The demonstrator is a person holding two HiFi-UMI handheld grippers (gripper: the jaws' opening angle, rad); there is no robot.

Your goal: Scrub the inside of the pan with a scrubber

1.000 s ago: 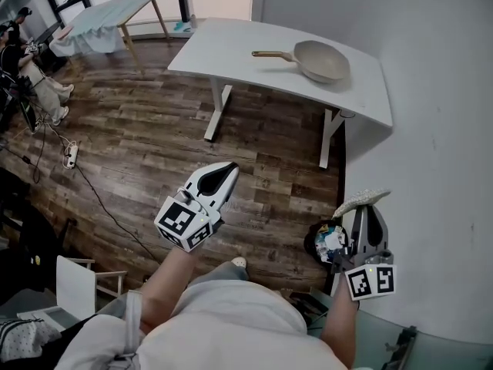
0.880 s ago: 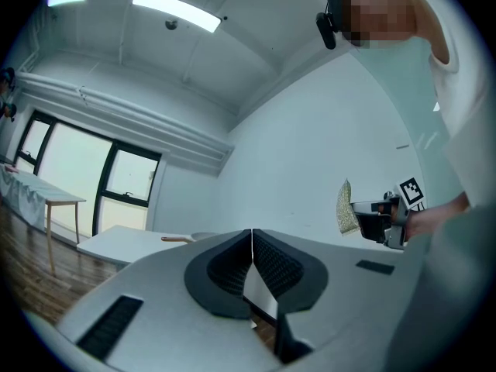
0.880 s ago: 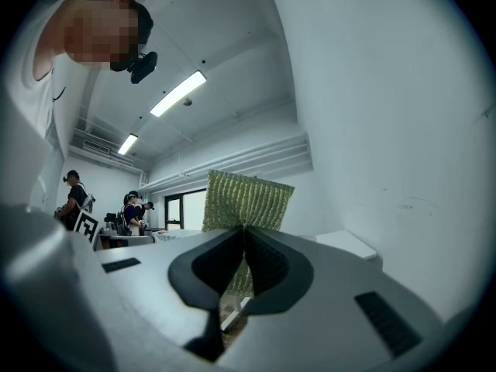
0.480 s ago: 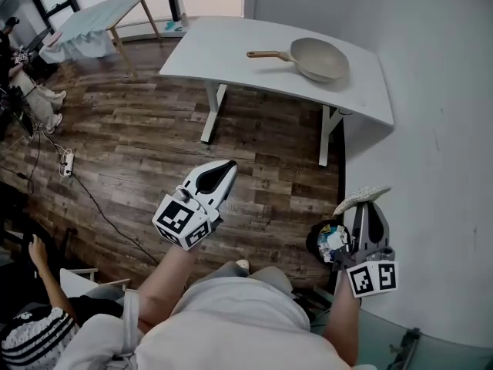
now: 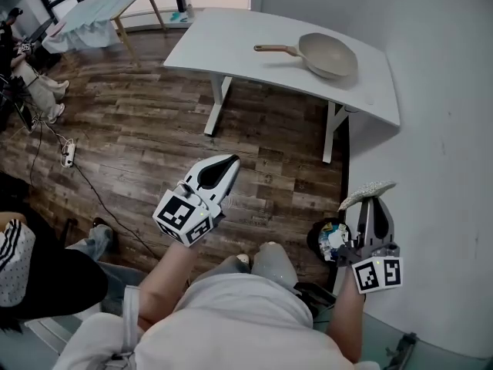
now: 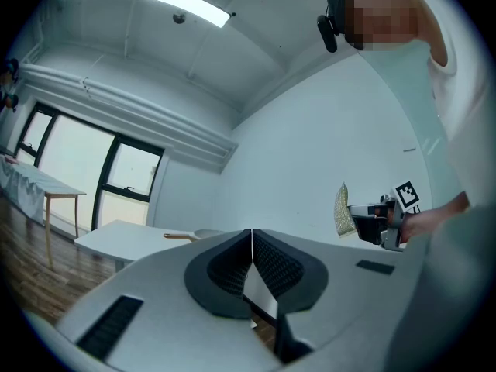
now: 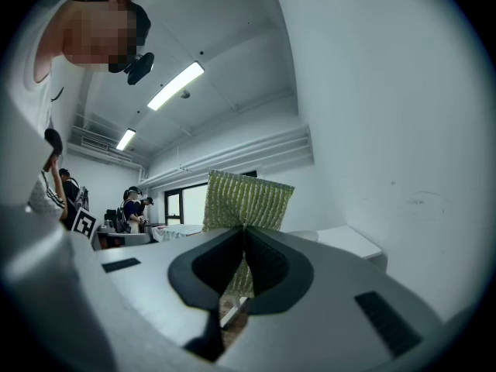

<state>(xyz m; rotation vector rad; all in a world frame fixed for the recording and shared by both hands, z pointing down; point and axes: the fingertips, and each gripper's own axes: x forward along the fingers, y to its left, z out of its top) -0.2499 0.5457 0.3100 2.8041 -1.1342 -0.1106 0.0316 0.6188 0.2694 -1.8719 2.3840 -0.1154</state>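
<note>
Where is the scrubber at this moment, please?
The scrubber sits lower right in the head view, pinched in the right gripper beside the white wall, far from the pan on the table.

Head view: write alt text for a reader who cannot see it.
The right gripper is shut on a flat scrubber and the left gripper is shut and empty, both held out over a wood floor. Ahead stands a white table with a beige frying pan on it, well beyond both grippers.

head view looks steeply down; gripper views face level; all share the table (image 5: 223, 41).
</note>
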